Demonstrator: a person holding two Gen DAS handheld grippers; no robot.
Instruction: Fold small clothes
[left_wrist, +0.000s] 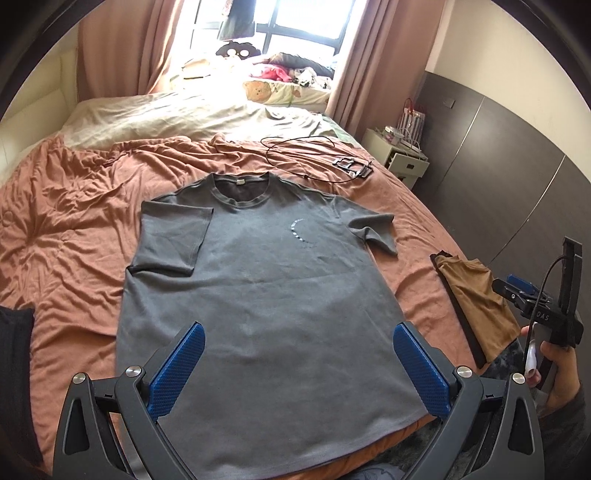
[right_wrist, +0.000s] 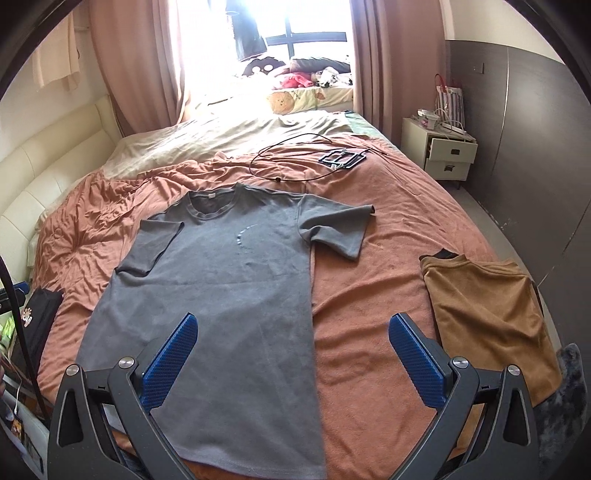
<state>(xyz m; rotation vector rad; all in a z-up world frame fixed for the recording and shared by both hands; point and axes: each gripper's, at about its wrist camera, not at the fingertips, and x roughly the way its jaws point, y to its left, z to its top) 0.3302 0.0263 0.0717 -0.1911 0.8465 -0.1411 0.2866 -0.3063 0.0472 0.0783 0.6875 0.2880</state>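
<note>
One tan shirt (right_wrist: 487, 306) already folded at right; grey cotton T-shirt (left_wrist: 258, 295) lies flat, unfolded. Left gripper (left_wrist: 295, 369), right gripper (right_wrist: 291, 362) both spread wide, empty.

The T-shirt (left_wrist: 258, 295) is plain grey with a pale crescent print (left_wrist: 301, 232) on the chest. The blanket (left_wrist: 74, 221) is salmon, the folded cloth (right_wrist: 487, 314) tan, the pads (left_wrist: 177, 369) ribbed blue.

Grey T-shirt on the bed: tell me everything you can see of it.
The grey T-shirt lies flat, front up, on the rust-coloured bedspread, collar toward the window. Soft knit, ribbed round neck with a small label, faint pale crescent print on the chest. Both short sleeves lie spread, unfolded. Neither gripper touches it.
</note>
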